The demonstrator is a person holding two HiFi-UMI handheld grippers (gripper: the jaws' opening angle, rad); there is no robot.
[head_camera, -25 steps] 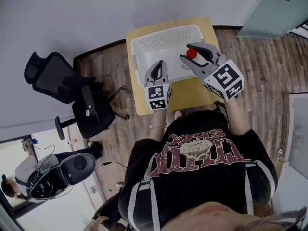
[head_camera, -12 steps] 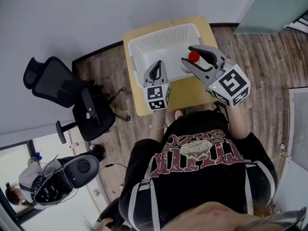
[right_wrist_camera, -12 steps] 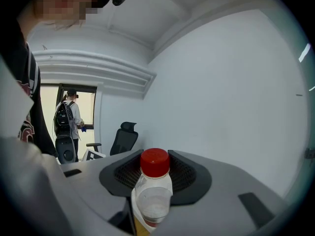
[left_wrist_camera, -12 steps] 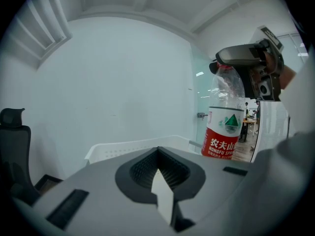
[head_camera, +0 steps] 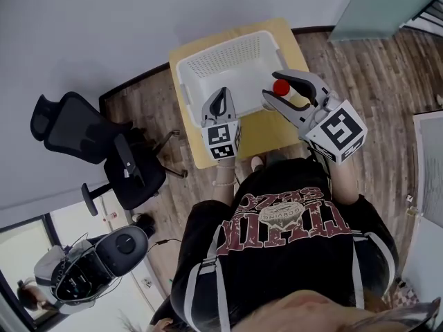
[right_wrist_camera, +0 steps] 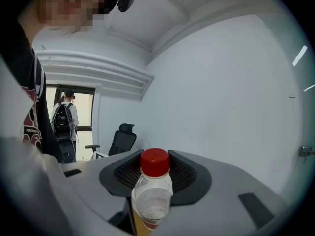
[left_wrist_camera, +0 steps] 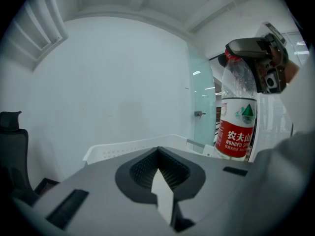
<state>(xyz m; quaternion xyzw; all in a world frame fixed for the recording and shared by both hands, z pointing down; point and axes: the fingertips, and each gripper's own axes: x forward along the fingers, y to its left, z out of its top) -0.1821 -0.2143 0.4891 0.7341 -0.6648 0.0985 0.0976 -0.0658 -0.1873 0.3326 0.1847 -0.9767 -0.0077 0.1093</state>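
A clear plastic water bottle [left_wrist_camera: 238, 115] with a red cap [head_camera: 280, 87] and a red label hangs upright in the air. My right gripper [head_camera: 285, 90] is shut on its neck, above the right front of a white perforated basket [head_camera: 208, 64]. In the right gripper view the bottle [right_wrist_camera: 153, 194] stands between the jaws of the right gripper [right_wrist_camera: 155, 178], cap up. My left gripper [head_camera: 219, 104] is shut on nothing, over the basket's front edge. In the left gripper view the left gripper [left_wrist_camera: 158, 167] points past the basket rim [left_wrist_camera: 133, 147] at a white wall.
The basket sits on a small wooden table [head_camera: 273, 131] against the wall. A black office chair [head_camera: 90, 133] stands to the left on the wood floor. A glass door [left_wrist_camera: 203, 119] is off to the right. A person with a backpack [right_wrist_camera: 63, 120] stands far off.
The right gripper has lifted the bottle higher and a little to the right. The left gripper has kept its place and stayed shut.
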